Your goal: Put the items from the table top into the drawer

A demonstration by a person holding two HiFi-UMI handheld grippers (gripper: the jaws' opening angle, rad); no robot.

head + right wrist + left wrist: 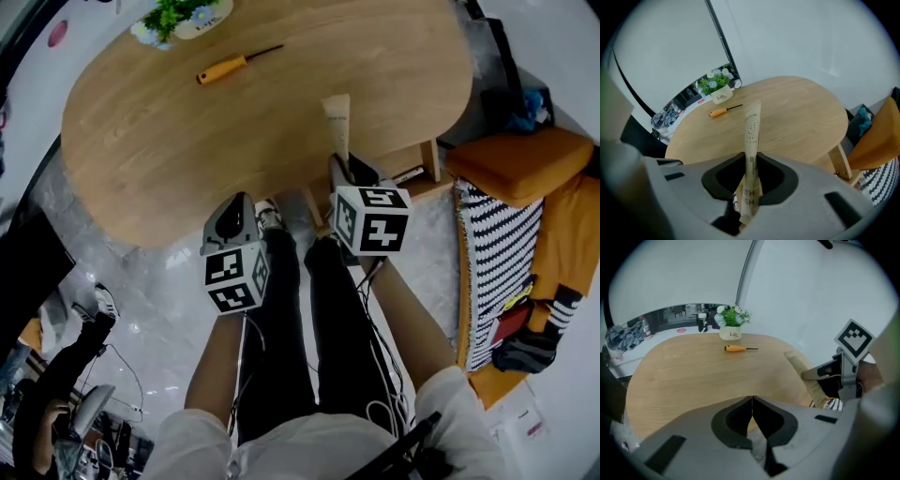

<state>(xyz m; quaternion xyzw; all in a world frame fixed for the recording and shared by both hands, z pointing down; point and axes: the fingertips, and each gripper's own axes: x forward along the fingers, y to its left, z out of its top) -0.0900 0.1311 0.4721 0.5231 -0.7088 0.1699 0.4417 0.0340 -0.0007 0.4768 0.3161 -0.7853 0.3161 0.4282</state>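
**Both Grippers at the Near Edge of the Table, One Tube in Hand**

Head view, left to right. At the upper left of the frame a white pot of green leaves and pale flowers [178,17] stands on the oval, light wooden table [281,131]. Just right of the pot, and apart from it, lies an orange-handled screwdriver with a thin dark shaft [225,68].

The left gripper [234,225] sits at lower centre-left, off the table's near edge. In the left gripper view its jaws meet edge to edge and nothing is between them.

The right gripper [349,173] sits at centre-right. Its jaws are clamped on the lower end of a flat beige tube with dark print [337,117]. The tube stands up out of them, its free end over the table edge. In the right gripper view the tube runs straight up between the pads.

A light wooden drawer [417,173] projects from beneath the table at right of centre, just right of the right gripper. An orange seat [525,159] with a black-and-white striped cushion [497,272] fills the right edge.
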